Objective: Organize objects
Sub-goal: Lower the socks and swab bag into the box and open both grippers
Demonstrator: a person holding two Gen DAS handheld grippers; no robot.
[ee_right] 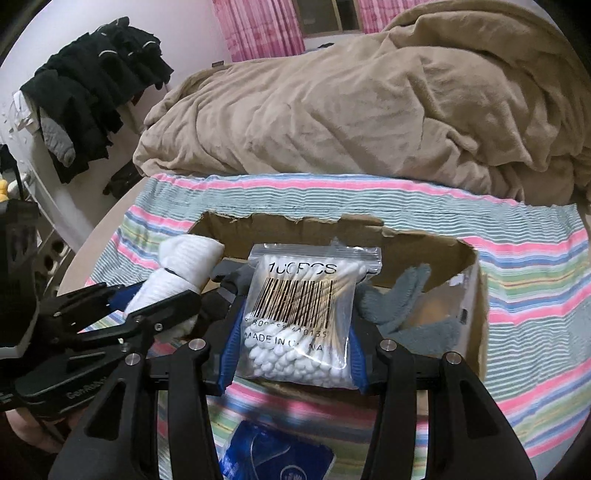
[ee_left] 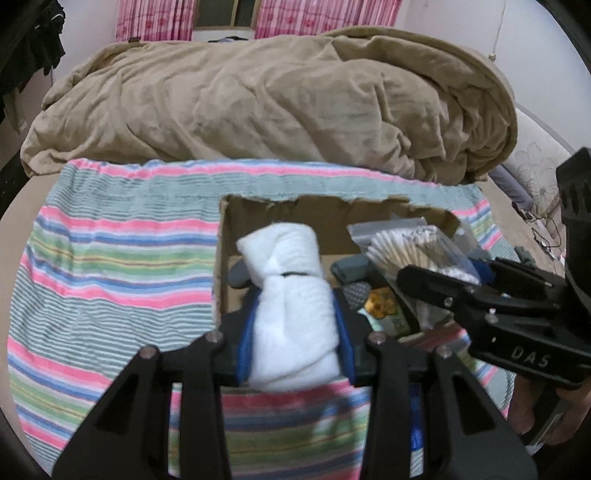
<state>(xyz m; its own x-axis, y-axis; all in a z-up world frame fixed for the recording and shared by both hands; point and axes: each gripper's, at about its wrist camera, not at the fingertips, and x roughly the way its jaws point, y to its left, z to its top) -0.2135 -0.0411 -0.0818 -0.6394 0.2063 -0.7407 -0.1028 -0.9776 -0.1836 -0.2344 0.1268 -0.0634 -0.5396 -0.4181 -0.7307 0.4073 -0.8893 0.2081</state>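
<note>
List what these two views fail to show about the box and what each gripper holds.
- Cardboard box floor: both views, hidden by the white cloth roll, the cotton swab bag and the grey sock.
- Yellow packet in the box: left wrist view, blurred, label unreadable.
- Blue packet: right wrist view, cut off by the bottom edge.
- Swab bag barcode digits: partly unreadable.

A white rolled cloth [ee_left: 291, 310] is held between blue pads [ee_left: 245, 343] of the black left gripper [ee_left: 293, 332]. A clear bag of white-tipped cotton swabs [ee_right: 299, 317], printed with a black barcode, is clamped by the black right gripper [ee_right: 295, 332]. A brown cardboard box [ee_right: 406, 236] is seen on a towel [ee_left: 110, 266] striped pink, green, blue and white. A tan blanket [ee_left: 277, 103] and pink curtains [ee_left: 155, 18] lie far, a grey sock [ee_right: 402, 306] within the box.
</note>
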